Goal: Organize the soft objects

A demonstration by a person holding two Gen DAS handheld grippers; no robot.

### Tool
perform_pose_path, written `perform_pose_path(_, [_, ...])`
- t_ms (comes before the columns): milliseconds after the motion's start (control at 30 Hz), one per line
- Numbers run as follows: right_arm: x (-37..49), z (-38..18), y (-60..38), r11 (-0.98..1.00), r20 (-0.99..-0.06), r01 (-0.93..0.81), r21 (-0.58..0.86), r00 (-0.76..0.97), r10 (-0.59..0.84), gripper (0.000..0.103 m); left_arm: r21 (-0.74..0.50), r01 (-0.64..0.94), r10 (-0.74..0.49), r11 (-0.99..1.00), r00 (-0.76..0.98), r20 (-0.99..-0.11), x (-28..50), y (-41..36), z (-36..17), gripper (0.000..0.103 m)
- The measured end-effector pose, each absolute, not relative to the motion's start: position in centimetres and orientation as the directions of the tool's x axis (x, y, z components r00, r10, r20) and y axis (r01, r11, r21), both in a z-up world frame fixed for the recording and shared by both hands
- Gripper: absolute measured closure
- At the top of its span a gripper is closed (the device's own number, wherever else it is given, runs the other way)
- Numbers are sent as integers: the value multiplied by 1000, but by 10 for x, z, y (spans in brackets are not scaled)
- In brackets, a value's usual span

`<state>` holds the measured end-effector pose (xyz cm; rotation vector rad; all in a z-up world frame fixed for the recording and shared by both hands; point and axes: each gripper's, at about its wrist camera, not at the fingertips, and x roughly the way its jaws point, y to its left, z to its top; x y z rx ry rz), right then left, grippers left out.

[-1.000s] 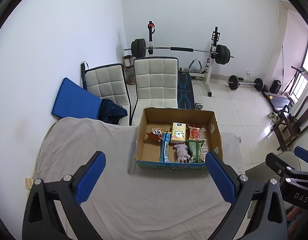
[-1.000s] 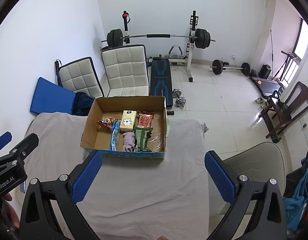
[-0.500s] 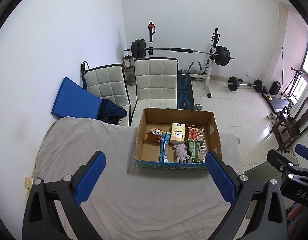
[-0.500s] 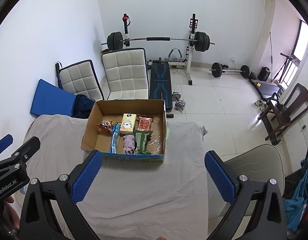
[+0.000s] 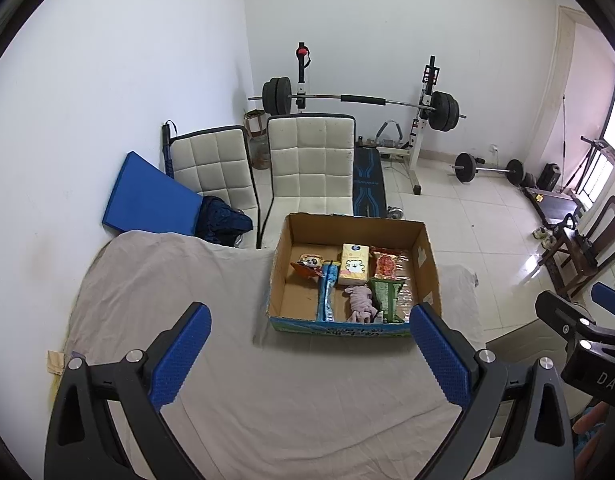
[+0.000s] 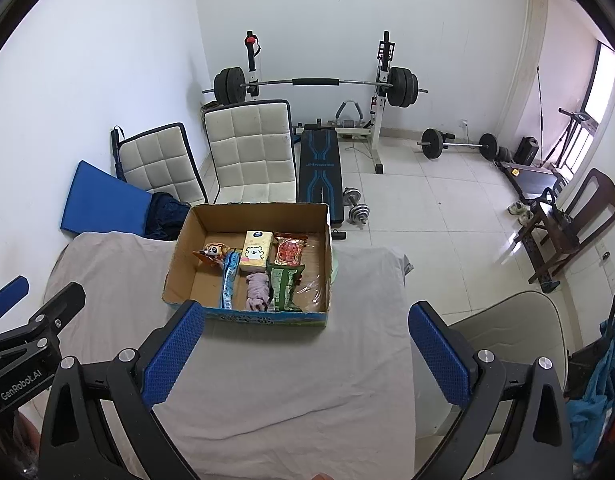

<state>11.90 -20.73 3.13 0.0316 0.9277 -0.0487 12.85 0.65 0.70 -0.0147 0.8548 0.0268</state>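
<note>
An open cardboard box [image 5: 285, 236] [image 6: 179, 248] stands on a table under a grey cloth [image 5: 167, 280] [image 6: 107, 264]. In it lie a pink soft toy [image 5: 360, 303] [image 6: 257, 290], a yellow tissue pack [image 5: 352, 263] [image 6: 257, 250], a green packet [image 5: 387, 298] [image 6: 283, 286], a red snack pack [image 5: 385, 266] [image 6: 290, 250], a blue strip [image 5: 326, 296] [image 6: 228, 282] and a small tiger toy [image 5: 309, 262] [image 6: 212, 250]. My left gripper [image 5: 309, 354] and right gripper [image 6: 305, 352] are both open, empty, high above the cloth, short of the box.
Two white padded chairs [image 5: 311, 168] [image 6: 249, 156] stand behind the table, with a blue mat [image 5: 147, 202] on the left. A weight bench and barbell rack [image 6: 319, 84] stand at the back wall. A grey seat [image 6: 507, 332] is at the table's right.
Both grippers have stayed open and drifted slightly; the box sits a little lower in the right wrist view. Nothing was taken hold of.
</note>
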Motion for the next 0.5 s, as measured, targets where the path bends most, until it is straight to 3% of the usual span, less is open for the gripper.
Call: perform_pose_path(500, [119, 31, -207, 998, -799, 61, 7, 600, -31, 0, -8, -57, 32, 998, 668, -744, 123, 4, 8, 0])
